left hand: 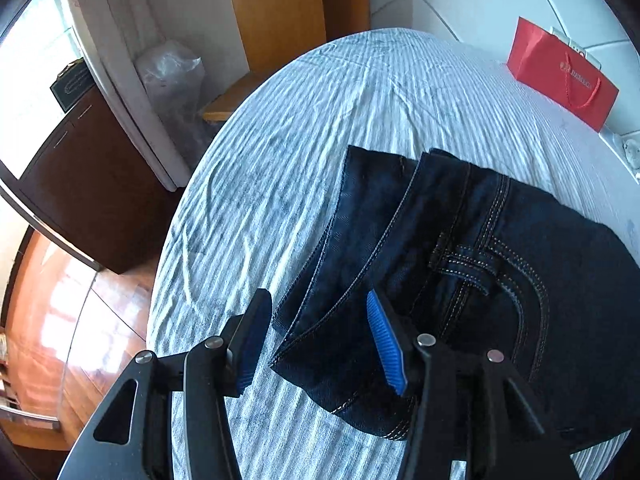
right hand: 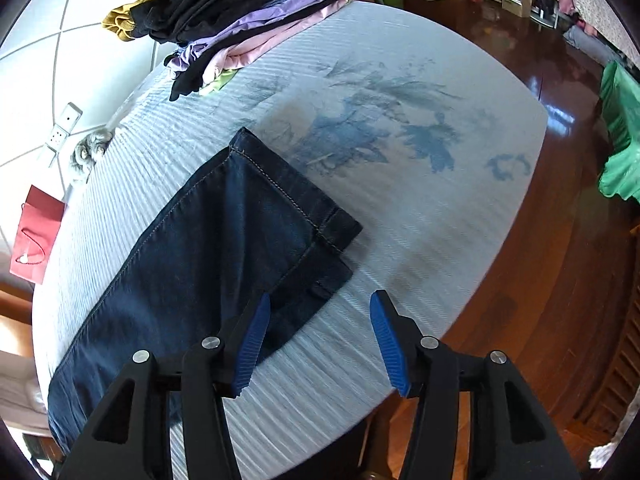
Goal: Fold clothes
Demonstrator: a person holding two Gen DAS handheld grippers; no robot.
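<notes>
jeans [left hand: 472,248] | dark denim; folded lengthwise; flat on striped bedsheet [left hand: 320,128]

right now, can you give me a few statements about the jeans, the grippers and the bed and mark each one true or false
1. The jeans lie on the striped bed sheet. True.
2. The right gripper is clamped on a jeans hem. False: its fingers are spread, holding nothing.
3. The left gripper is open above the jeans' waist end. True.
4. The red paper bag sits on top of the jeans. False: it stands apart, against the headboard.
5. A pile of clothes sits at a far corner of the bed. True.
</notes>
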